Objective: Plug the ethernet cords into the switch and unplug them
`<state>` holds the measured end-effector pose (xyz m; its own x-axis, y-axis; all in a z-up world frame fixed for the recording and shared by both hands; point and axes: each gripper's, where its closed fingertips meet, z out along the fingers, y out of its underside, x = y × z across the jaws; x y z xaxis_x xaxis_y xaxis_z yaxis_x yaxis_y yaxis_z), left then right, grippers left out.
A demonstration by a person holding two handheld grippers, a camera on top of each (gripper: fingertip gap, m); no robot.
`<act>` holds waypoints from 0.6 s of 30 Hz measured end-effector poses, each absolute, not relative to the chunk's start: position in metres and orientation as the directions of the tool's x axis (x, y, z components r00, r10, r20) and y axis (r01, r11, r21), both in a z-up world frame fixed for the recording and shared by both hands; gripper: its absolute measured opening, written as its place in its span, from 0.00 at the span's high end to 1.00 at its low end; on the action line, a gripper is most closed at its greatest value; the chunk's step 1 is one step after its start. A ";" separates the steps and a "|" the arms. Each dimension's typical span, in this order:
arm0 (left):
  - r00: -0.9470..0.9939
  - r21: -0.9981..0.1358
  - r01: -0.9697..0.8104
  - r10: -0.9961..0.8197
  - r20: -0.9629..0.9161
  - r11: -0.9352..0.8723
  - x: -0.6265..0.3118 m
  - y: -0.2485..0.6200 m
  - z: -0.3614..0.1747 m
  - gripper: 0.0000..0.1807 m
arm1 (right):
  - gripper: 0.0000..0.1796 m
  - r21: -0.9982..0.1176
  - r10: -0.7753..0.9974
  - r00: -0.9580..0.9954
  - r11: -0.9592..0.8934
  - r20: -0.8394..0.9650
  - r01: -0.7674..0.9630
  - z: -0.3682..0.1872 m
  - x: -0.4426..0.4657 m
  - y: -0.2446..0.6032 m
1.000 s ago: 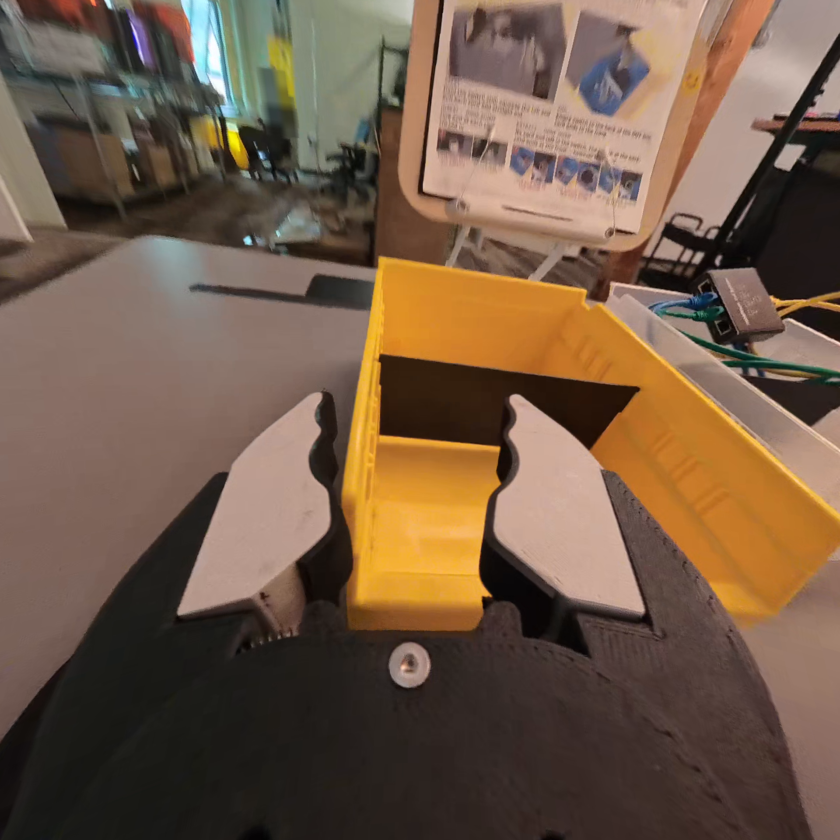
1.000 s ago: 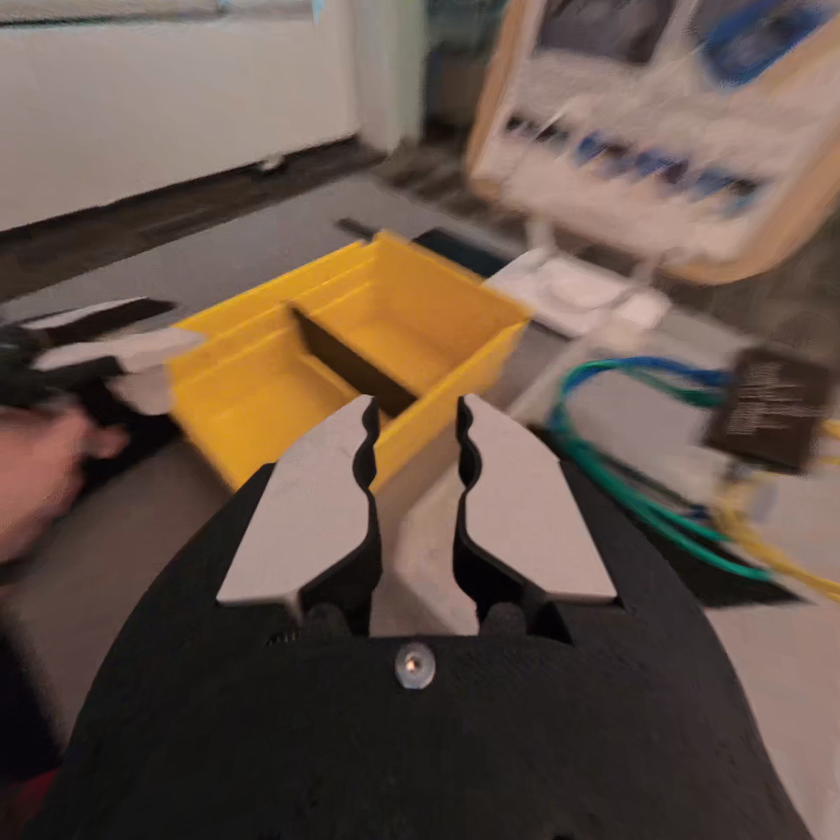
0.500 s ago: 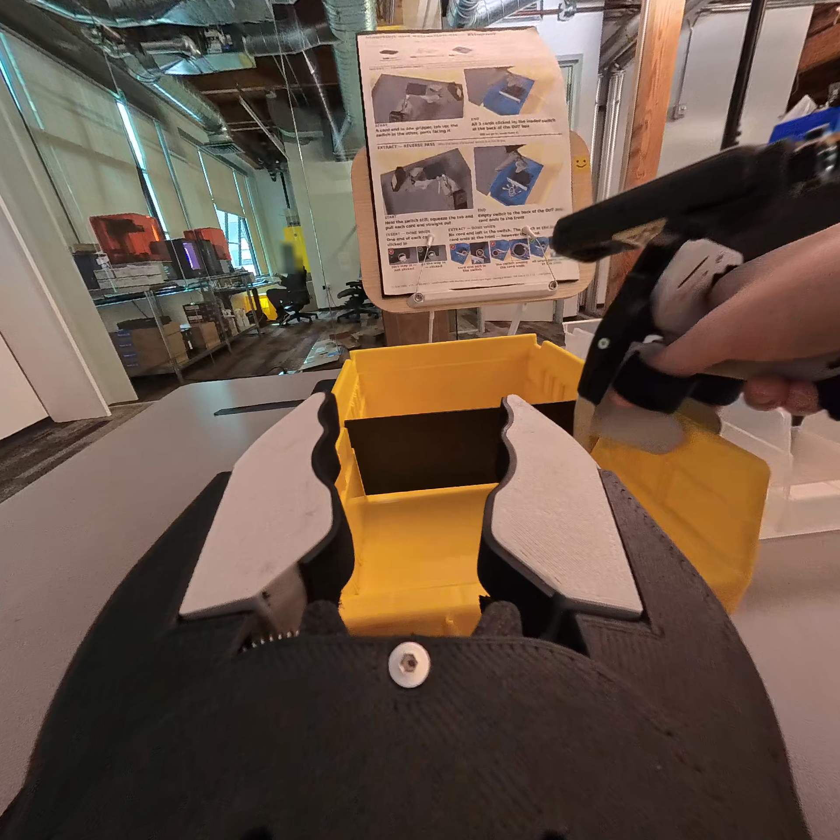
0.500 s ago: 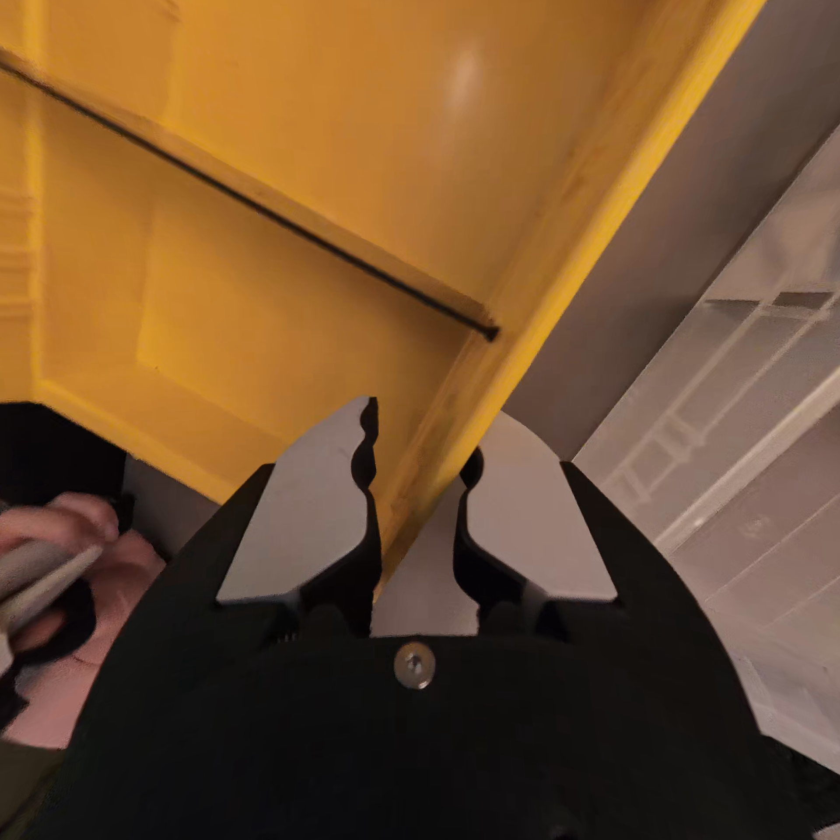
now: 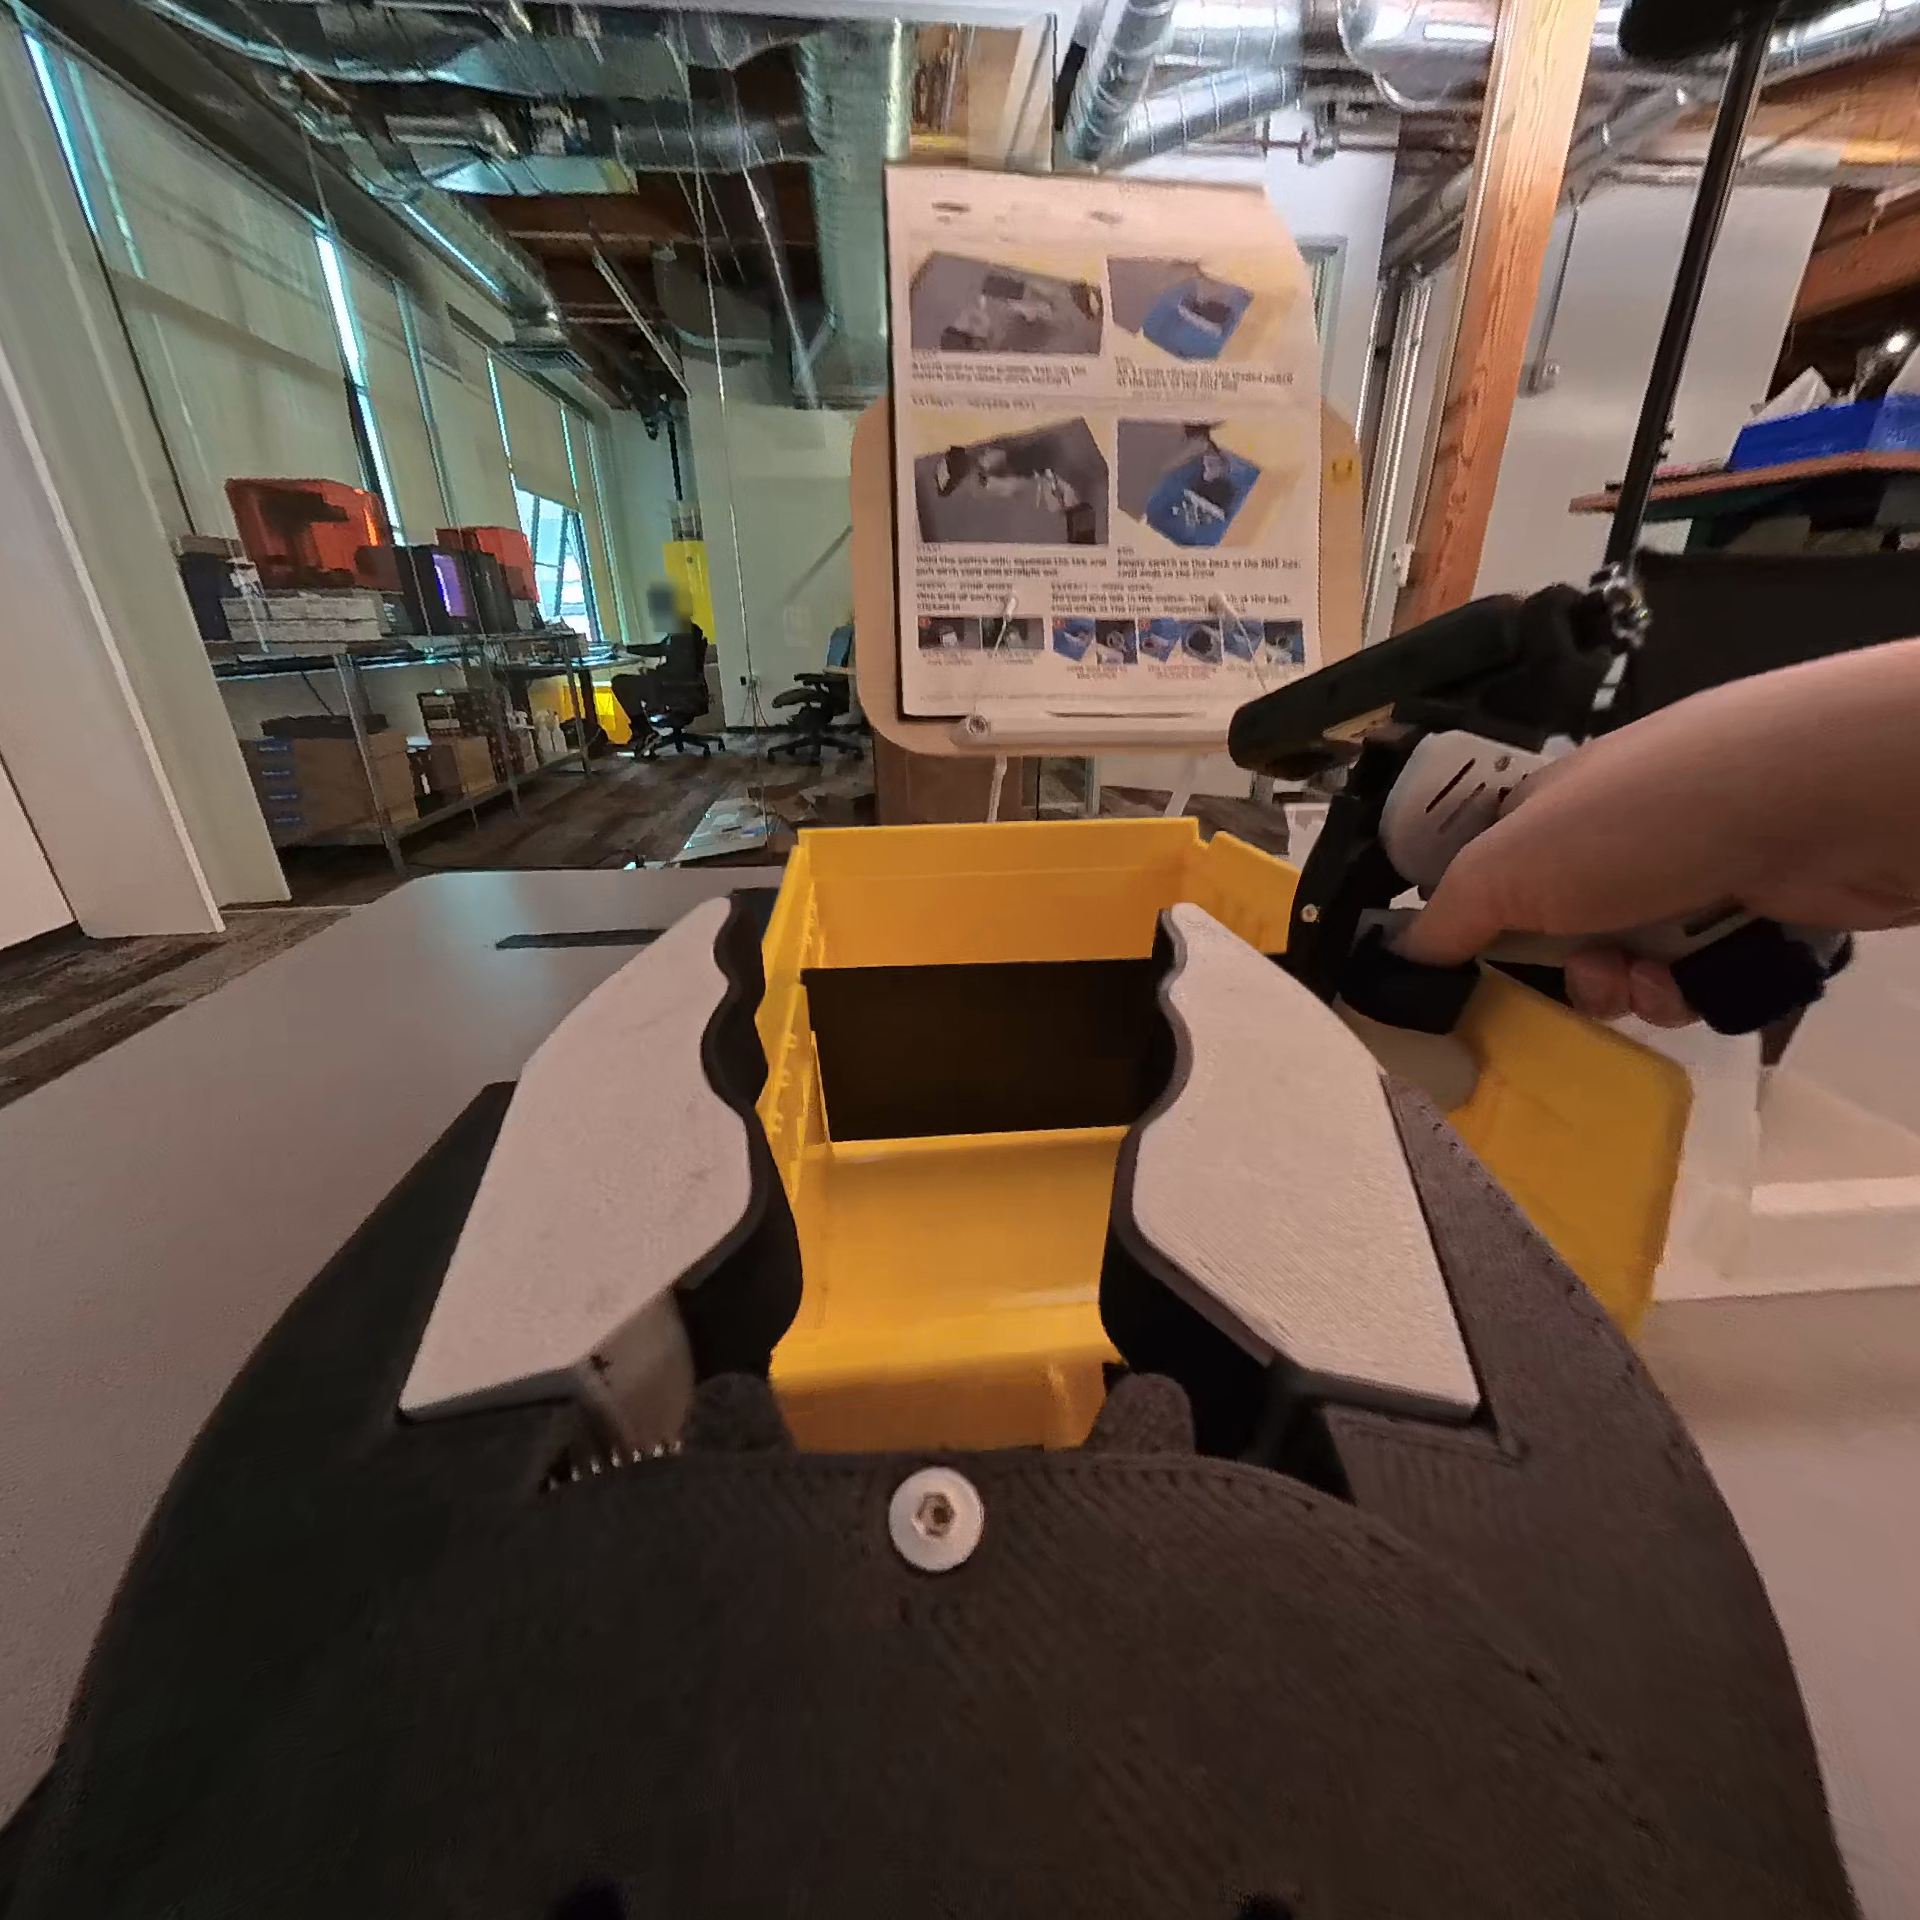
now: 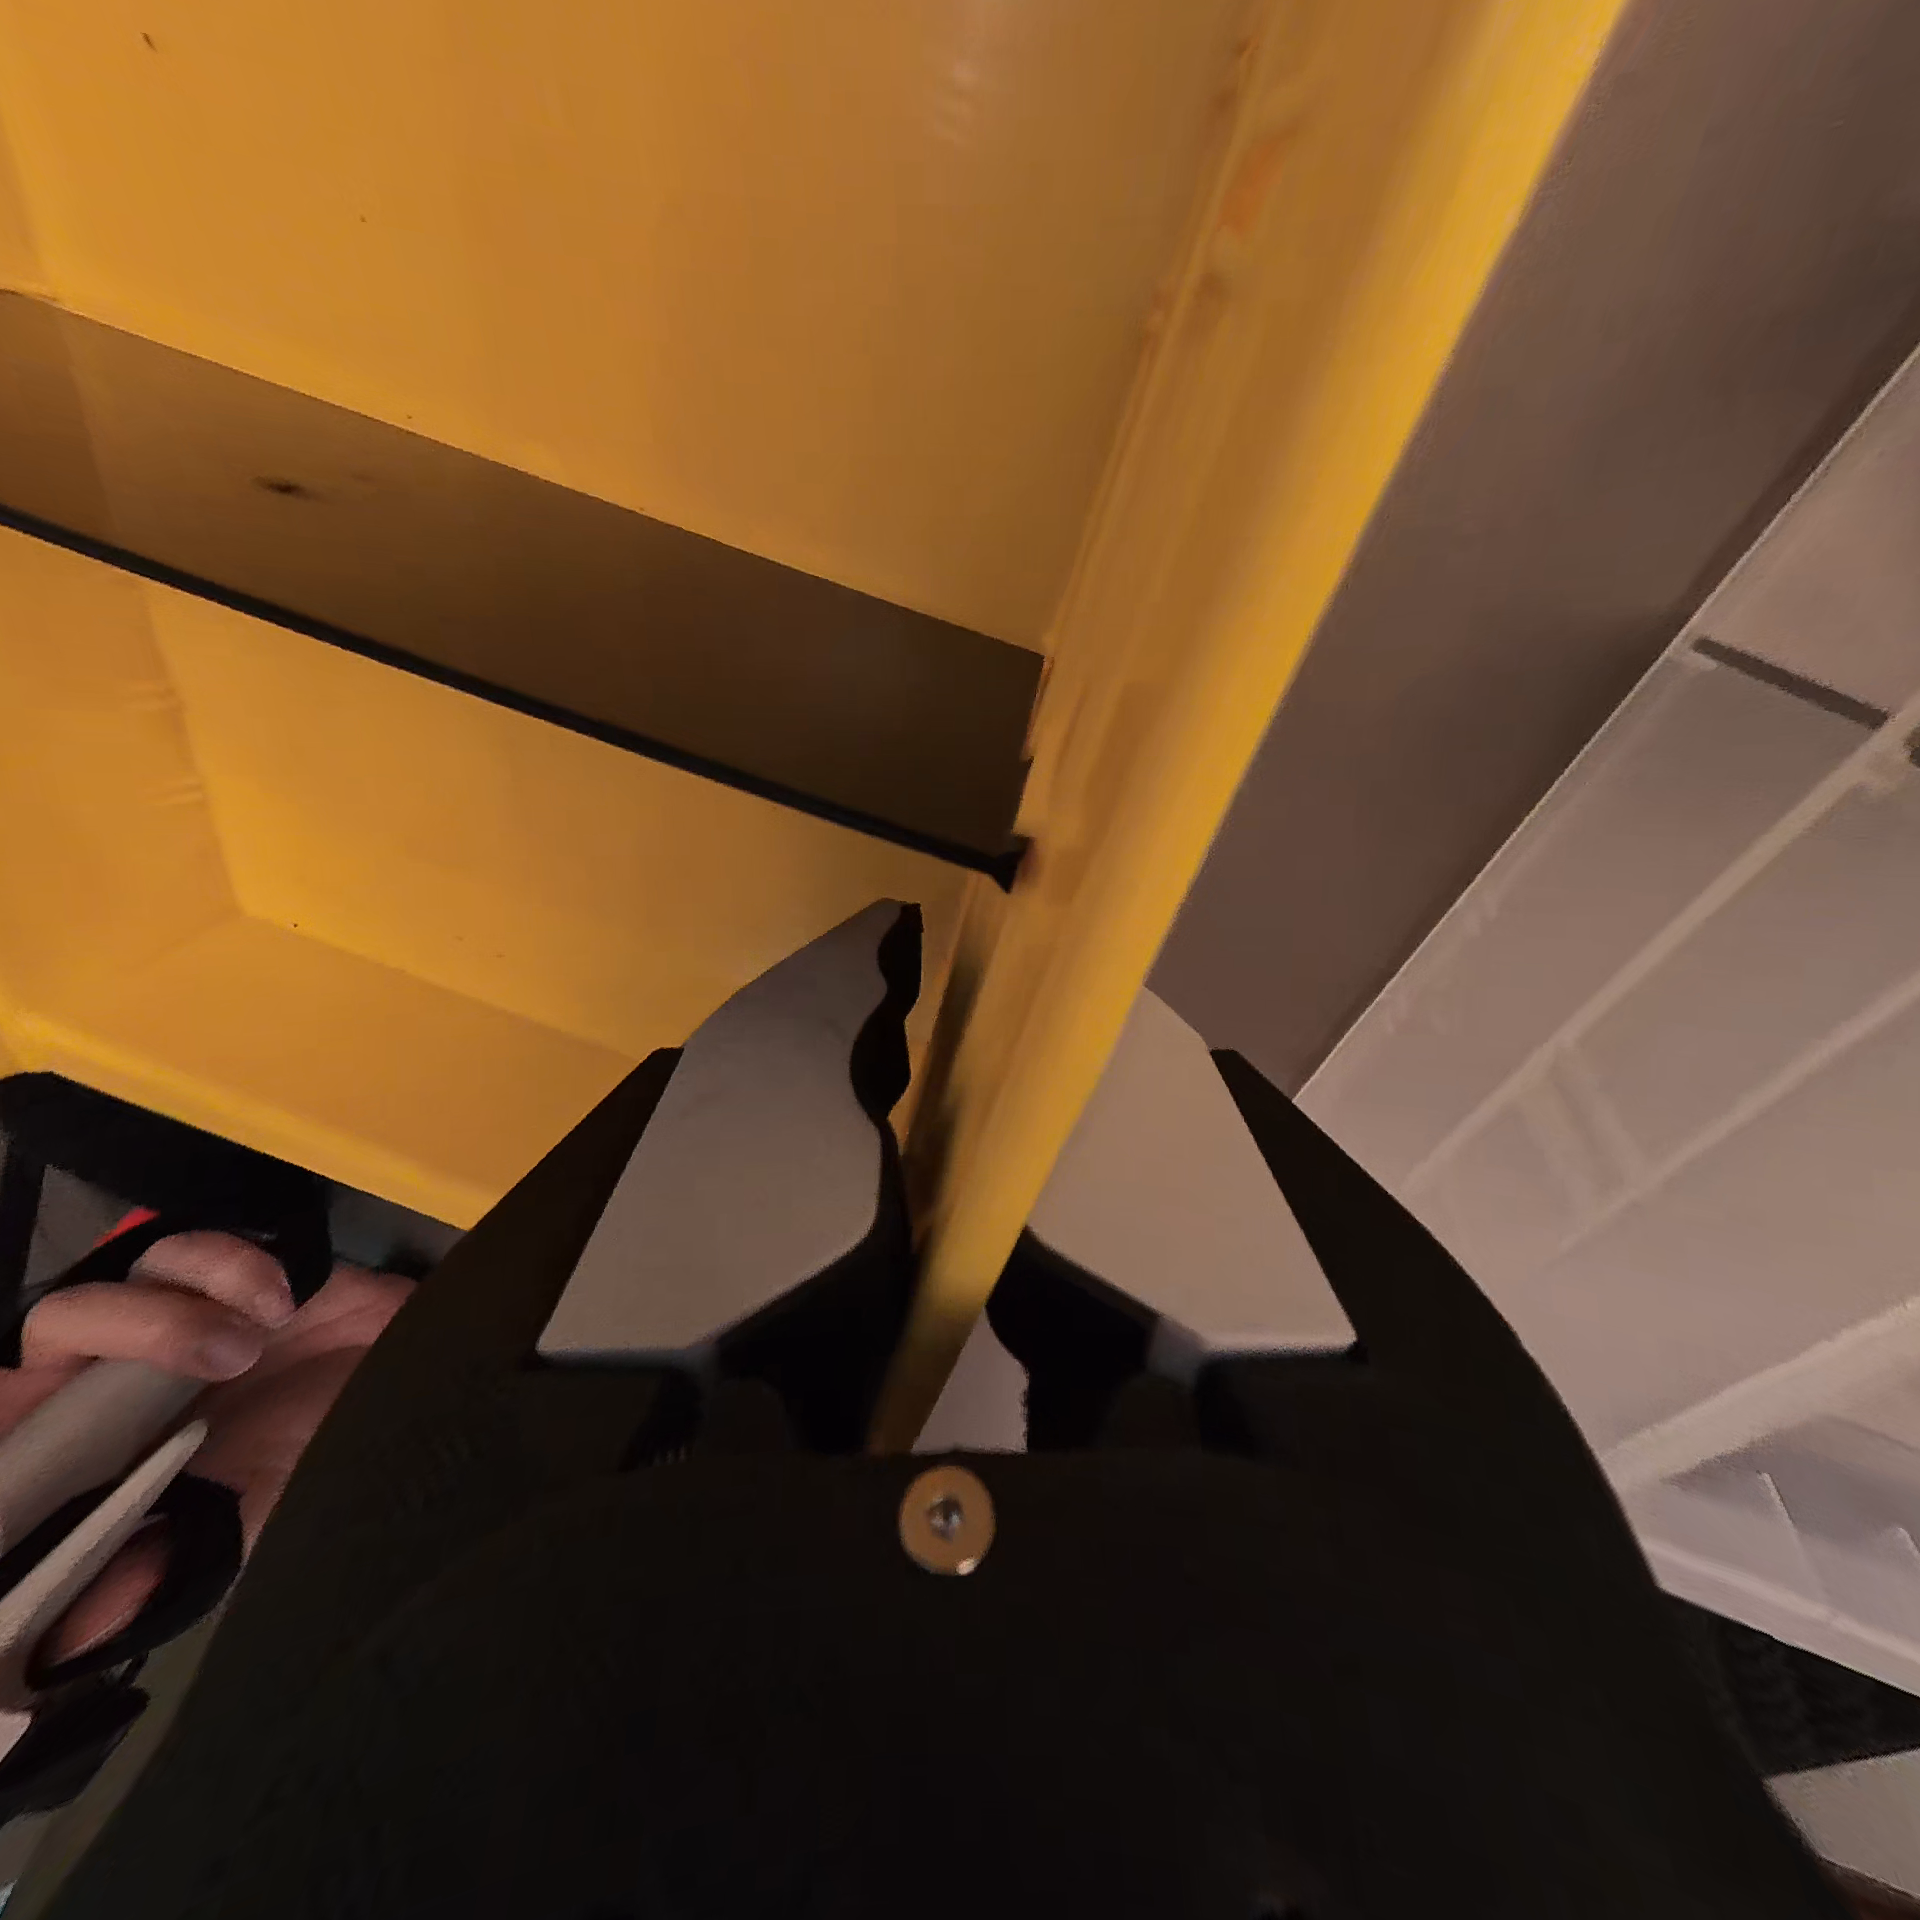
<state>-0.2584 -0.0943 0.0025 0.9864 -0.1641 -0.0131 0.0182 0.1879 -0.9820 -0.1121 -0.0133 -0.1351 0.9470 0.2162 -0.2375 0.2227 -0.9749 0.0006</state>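
Note:
No switch or ethernet cord shows in either view. A yellow bin (image 5: 966, 1268) with a black divider (image 5: 977, 1049) stands on the grey table (image 5: 312, 1091). My left gripper (image 5: 945, 920) is open at the bin's near end, its left finger outside the left wall and its right finger over the inside. My right gripper (image 6: 1023, 956) is shut on the bin's right wall (image 6: 1132, 623), one finger inside and one outside. It also shows in the left wrist view (image 5: 1392, 997), held by a hand (image 5: 1662, 831).
A clear plastic bin (image 6: 1621, 1039) stands just right of the yellow one and also shows in the left wrist view (image 5: 1787, 1195). An instruction board on an easel (image 5: 1101, 457) stands behind the table. The hand holding my left gripper (image 6: 156, 1340) is at the lower left. The gap from one gripper's tips to the other's is roughly 20 centimeters.
The right gripper swung over from near the switch and cords, came down onto the yellow bin's right wall and closed on it. The left gripper stayed open at the bin's near end.

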 end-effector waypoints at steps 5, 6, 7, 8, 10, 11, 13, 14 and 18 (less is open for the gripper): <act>0.972 -0.947 0.159 -0.213 0.101 0.279 -0.269 -0.129 0.046 0.60 | 0.95 -0.009 0.245 0.917 -0.967 -0.315 0.255 -0.098 -0.119 -0.005; 0.970 -0.938 0.176 -0.217 0.112 0.299 -0.272 -0.136 0.058 0.60 | 0.95 -0.029 0.259 0.911 -0.964 -0.321 0.264 -0.084 -0.119 -0.001; 0.969 -0.932 0.185 -0.217 0.120 0.311 -0.275 -0.140 0.067 0.60 | 0.95 -0.050 0.273 0.906 -0.961 -0.324 0.271 -0.069 -0.118 0.003; 0.966 -0.928 0.200 -0.223 0.133 0.313 -0.276 -0.142 0.075 0.59 | 0.95 -0.072 0.286 0.899 -0.958 -0.330 0.278 -0.051 -0.115 0.006; 0.945 -0.926 0.261 -0.266 0.188 0.272 -0.274 -0.140 0.081 0.58 | 0.95 -0.115 0.306 0.886 -0.952 -0.349 0.283 -0.013 -0.103 0.012; 0.926 -0.926 0.302 -0.300 0.229 0.226 -0.270 -0.136 0.079 0.57 | 0.95 -0.139 0.311 0.879 -0.950 -0.361 0.279 0.006 -0.094 0.014; 0.885 -0.931 0.353 -0.356 0.301 0.091 -0.256 -0.119 0.065 0.53 | 0.95 -0.185 0.307 0.868 -0.950 -0.390 0.253 0.043 -0.070 0.015; 0.866 -0.935 0.356 -0.375 0.329 0.002 -0.245 -0.108 0.053 0.51 | 0.95 -0.208 0.300 0.866 -0.950 -0.401 0.233 0.059 -0.055 0.016; 0.786 -0.906 0.305 -0.459 0.413 -0.293 -0.191 -0.073 0.010 0.45 | 0.96 -0.293 0.242 0.883 -0.948 -0.401 0.126 0.099 0.028 0.014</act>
